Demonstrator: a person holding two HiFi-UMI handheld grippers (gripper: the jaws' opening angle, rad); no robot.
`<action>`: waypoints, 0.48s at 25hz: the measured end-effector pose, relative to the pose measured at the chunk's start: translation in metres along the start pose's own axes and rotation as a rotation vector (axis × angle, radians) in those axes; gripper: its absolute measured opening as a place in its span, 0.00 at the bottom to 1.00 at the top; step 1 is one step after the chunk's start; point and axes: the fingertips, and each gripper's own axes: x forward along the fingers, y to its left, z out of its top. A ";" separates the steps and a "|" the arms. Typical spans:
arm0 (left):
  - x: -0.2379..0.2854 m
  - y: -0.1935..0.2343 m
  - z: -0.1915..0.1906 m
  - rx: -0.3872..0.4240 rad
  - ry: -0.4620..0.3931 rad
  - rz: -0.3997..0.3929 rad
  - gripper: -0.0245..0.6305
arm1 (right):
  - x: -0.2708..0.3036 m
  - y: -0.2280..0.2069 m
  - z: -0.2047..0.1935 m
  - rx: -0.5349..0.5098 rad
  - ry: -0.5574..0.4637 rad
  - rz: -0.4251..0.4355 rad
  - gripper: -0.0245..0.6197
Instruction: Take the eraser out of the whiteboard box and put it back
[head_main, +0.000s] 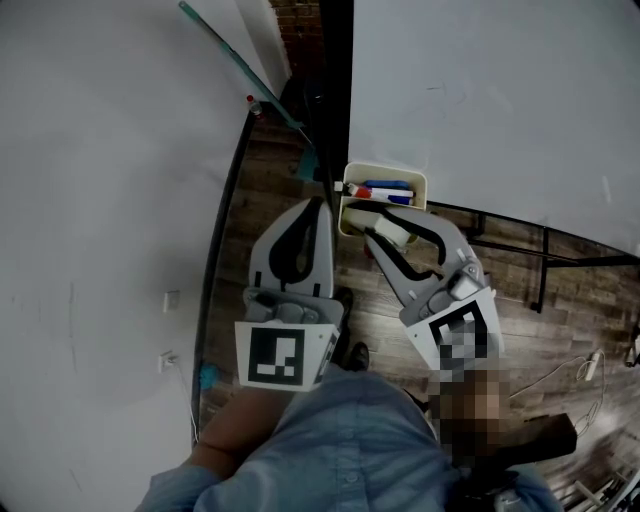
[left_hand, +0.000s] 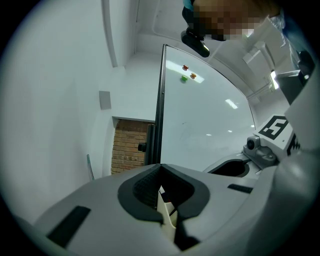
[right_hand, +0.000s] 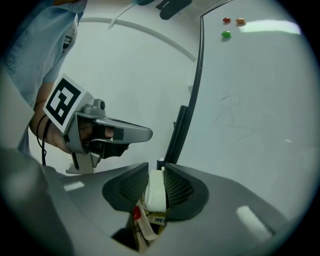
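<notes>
The cream whiteboard box (head_main: 421, 181) hangs at the whiteboard's lower left corner, with a blue marker (head_main: 388, 186) and a red-capped marker (head_main: 354, 190) inside. My left gripper (head_main: 323, 204) is shut on the box's left wall, whose cream edge (left_hand: 166, 208) shows between its jaws (left_hand: 163, 200). My right gripper (head_main: 386, 236) is shut on the white eraser (head_main: 393, 231), holding it just at the box's near rim. In the right gripper view the eraser (right_hand: 155, 192) stands upright between the pads (right_hand: 156, 188), above the box (right_hand: 145, 231) and a red cap (right_hand: 135, 214).
The whiteboard (head_main: 500, 90) fills the upper right, with a black frame post (head_main: 335, 80) at its left edge and small magnets (right_hand: 226, 34) high on it. A white wall (head_main: 100, 180) is at the left. Cables (head_main: 580, 372) lie on the wood floor at the right.
</notes>
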 end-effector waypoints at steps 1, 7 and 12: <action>0.001 0.001 0.000 0.000 0.001 0.001 0.04 | 0.002 0.000 -0.002 0.000 0.002 0.005 0.19; 0.006 0.008 -0.004 0.000 0.010 0.011 0.04 | 0.015 0.002 -0.013 -0.003 0.037 0.030 0.20; 0.007 0.013 -0.008 -0.003 0.020 0.022 0.04 | 0.022 0.005 -0.021 -0.010 0.064 0.042 0.20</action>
